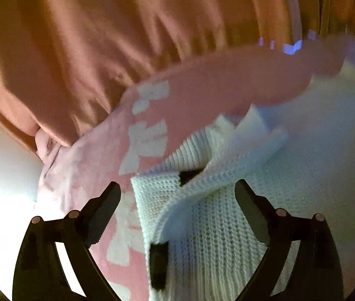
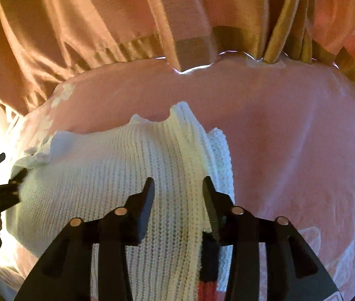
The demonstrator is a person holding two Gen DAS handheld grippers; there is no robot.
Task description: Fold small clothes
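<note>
White ribbed-knit garment [image 2: 117,175] lies bunched on a pink bedcover with white printed motifs [image 2: 290,138], directly ahead of both tools. In the right wrist view, the right gripper [image 2: 178,188] sits low over the knit with its jaws partly apart, straddling a raised ridge of fabric; whether the pads touch that ridge cannot be told. In the left wrist view, the left gripper [image 1: 178,190] has its jaws wide apart and holds nothing, poised over a folded-back edge of the same knit, near small black trim pieces [image 1: 158,266]. The knit appears soft, thick and light; judged from its slack folds, it will sag and stretch under tension and offers no stiffness to push against. Take hold at a doubled hem or ribbed edge, where the layers give the pads bulk to pinch, rather than on the flat middle. The bedcover looks soft and yielding, so it may lift together with the garment if the pinch goes too deep. Beyond the bed edge hang orange-tan curtains with a darker ribbed band [image 2: 117,20], with bright light showing at the left margin.
</note>
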